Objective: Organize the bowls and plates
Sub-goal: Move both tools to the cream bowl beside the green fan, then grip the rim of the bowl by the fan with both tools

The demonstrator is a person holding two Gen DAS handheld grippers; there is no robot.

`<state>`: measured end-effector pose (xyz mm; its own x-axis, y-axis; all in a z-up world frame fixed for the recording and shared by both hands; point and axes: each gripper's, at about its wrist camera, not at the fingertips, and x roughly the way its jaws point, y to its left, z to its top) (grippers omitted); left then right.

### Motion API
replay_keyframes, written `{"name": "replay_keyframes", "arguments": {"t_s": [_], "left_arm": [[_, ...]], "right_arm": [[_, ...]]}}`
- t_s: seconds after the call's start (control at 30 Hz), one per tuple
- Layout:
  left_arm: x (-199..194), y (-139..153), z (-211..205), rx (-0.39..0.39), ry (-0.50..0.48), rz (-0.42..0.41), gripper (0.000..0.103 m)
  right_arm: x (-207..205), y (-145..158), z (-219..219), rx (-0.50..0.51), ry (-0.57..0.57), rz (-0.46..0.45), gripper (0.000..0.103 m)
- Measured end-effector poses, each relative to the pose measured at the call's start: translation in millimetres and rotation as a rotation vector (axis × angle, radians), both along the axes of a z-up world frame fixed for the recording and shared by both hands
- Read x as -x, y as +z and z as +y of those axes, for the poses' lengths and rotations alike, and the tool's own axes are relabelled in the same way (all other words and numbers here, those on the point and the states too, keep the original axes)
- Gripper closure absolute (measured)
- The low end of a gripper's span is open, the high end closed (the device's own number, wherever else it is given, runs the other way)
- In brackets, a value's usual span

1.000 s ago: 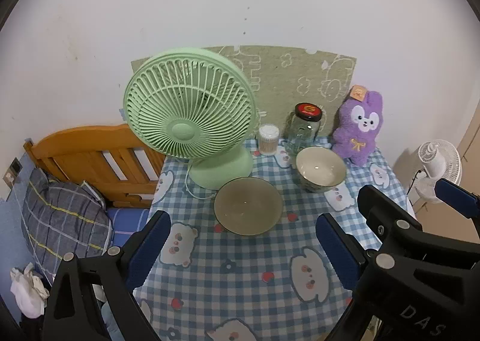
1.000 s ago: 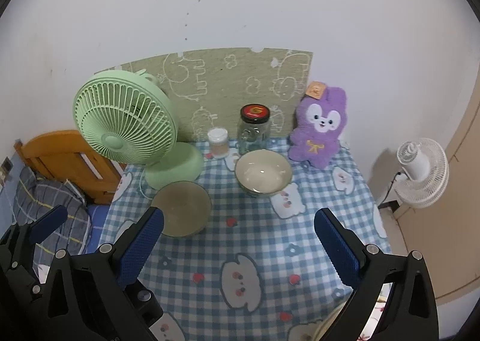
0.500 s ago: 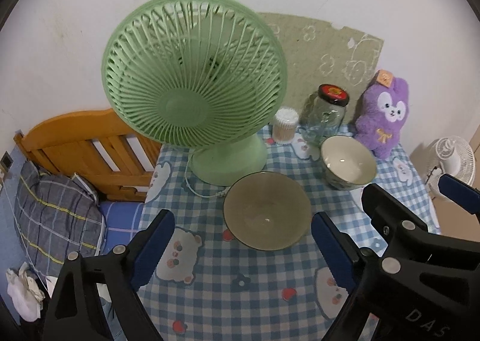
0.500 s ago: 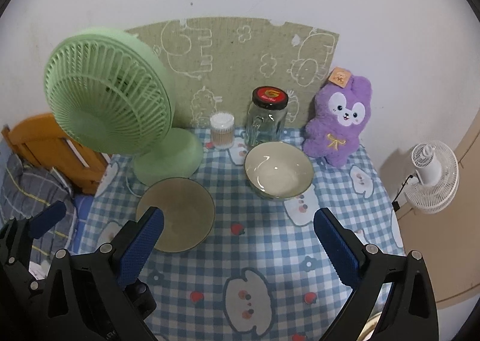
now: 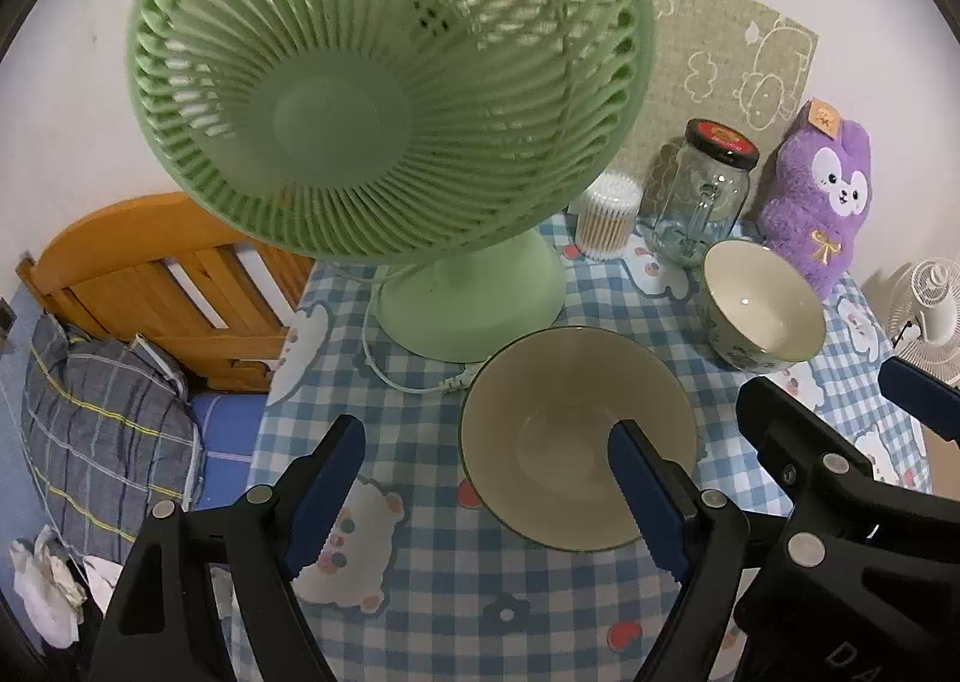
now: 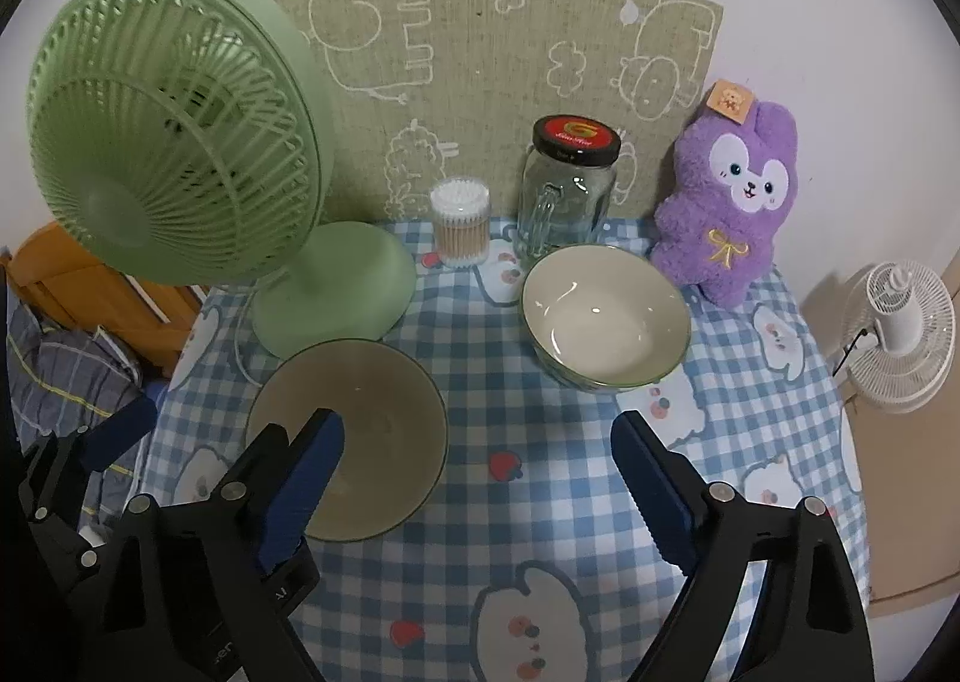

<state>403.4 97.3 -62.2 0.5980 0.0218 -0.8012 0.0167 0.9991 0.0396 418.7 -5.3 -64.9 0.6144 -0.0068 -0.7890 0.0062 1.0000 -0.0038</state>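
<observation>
Only from the left wrist: crumpled white cloth (image 5: 45, 586) beside the bed.

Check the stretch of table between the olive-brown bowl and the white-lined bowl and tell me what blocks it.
Nothing visible does. Only bare blue checked tablecloth lies between the olive-brown bowl and the white-lined bowl. The green desk fan and lidded glass jar stand behind, off that line.

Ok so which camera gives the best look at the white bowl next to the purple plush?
The right wrist view. There the white bowl sits near the middle of the picture, its whole rim and inside unobstructed. In the left wrist view the same bowl lies toward the right edge, seen more from the side, showing its patterned outer wall.
</observation>
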Motion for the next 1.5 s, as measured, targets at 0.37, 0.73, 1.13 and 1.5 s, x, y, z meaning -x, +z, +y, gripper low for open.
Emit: {"name": "replay_keyframes", "arguments": {"t_s": [0.37,0.73,1.13,1.5], "left_arm": [[-21,-26,2,0.002,-0.017,0.047,0.031],[-32,-48,7,-0.023,0.002,0.072,0.034],[-41,-71,10,0.014,0.000,0.117,0.070],[-43,-73,8,0.004,-0.002,0.114,0.089]], "right_arm": [[-21,-29,5,-0.004,-0.002,0.024,0.022],[-34,-55,13,-0.011,0.017,0.058,0.042],[-46,-78,9,-0.035,0.011,0.112,0.072],[-48,-82,15,-0.049,0.020,0.118,0.089]]}}
